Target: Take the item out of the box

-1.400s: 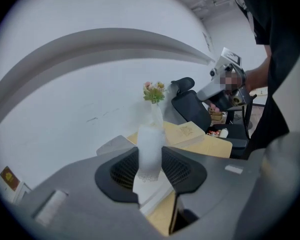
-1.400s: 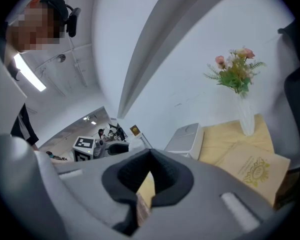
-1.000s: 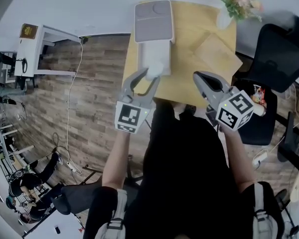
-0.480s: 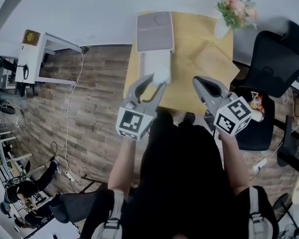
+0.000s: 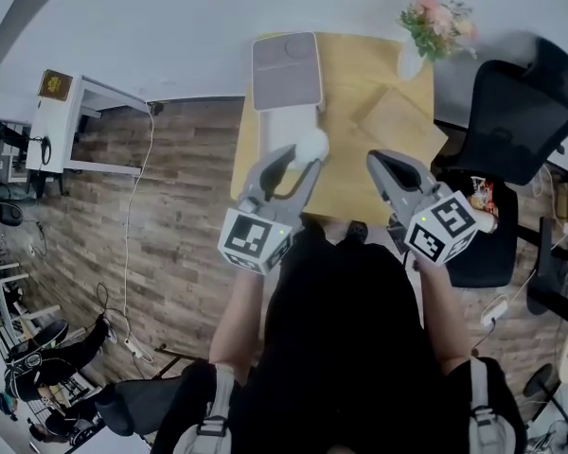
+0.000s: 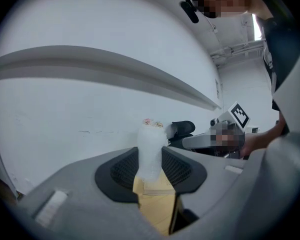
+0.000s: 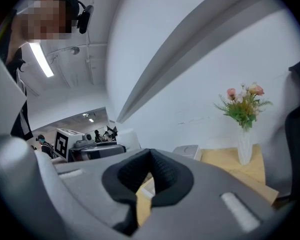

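Observation:
A white bubble-wrapped item (image 5: 310, 144) is pinched between the pads of my left gripper (image 5: 292, 159), above the near end of the open box (image 5: 282, 126). The box is white, and its grey lid (image 5: 286, 69) is folded back towards the wall. In the left gripper view the item (image 6: 150, 149) stands upright between the dark pads (image 6: 125, 169), with the tan table (image 6: 157, 209) below. My right gripper (image 5: 383, 162) hovers to the right of the box, shut and empty. In its own view the pads (image 7: 162, 176) meet, and the grey box (image 7: 187, 151) lies beyond.
A vase of pink flowers (image 5: 426, 26) stands at the table's far right corner (image 7: 245, 134). A flat brown package (image 5: 398, 121) lies right of the box. A black chair (image 5: 511, 112) stands right of the table, and wood floor with a white shelf (image 5: 66, 102) lies to the left.
My left gripper has shifted slightly right with the white item in it, and the item's rounded top now shows clear of the box. The right gripper has barely moved.

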A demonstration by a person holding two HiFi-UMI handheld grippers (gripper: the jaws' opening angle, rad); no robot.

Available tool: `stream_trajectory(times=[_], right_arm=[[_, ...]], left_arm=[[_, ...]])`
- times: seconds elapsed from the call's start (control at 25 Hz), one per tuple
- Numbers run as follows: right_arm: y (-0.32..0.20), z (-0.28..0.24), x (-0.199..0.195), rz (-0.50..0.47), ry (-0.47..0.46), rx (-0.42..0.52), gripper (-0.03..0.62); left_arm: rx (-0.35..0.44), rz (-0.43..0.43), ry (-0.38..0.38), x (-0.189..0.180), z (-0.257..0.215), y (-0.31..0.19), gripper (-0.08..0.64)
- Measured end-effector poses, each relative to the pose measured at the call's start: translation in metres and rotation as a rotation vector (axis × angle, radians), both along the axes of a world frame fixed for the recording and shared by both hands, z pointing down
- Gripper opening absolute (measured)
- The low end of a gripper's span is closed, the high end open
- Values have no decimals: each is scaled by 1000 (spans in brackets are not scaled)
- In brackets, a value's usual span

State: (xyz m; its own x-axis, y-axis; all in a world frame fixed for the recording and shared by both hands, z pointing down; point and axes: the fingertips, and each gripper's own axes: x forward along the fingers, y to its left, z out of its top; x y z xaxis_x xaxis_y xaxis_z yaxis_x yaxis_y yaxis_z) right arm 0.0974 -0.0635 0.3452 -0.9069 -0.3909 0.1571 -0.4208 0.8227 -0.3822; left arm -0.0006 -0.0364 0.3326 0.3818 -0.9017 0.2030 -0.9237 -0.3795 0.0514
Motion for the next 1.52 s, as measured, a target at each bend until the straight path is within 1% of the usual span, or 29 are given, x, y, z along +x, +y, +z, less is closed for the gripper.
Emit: stream_trajectory(times=[0.16,0.4,0.76,1.0,1.52], right_arm=[[-7,-6,2,14,-5,15,0],[-1,-2,5,0,10,25,0],[-1,-4,3,-9,9,43,0],[3,-6,0,-22,16,63,0],[3,-6,0,-17,18,67,0]], left_arm=[[9,3,26,3,-9,-4,152],[27,12,56,10,-14,-4,152],[5,14,50,10,-8,-1,152],[6,30,44,15,-8,0,152],[-6,30,42,13,-4,2,152]])
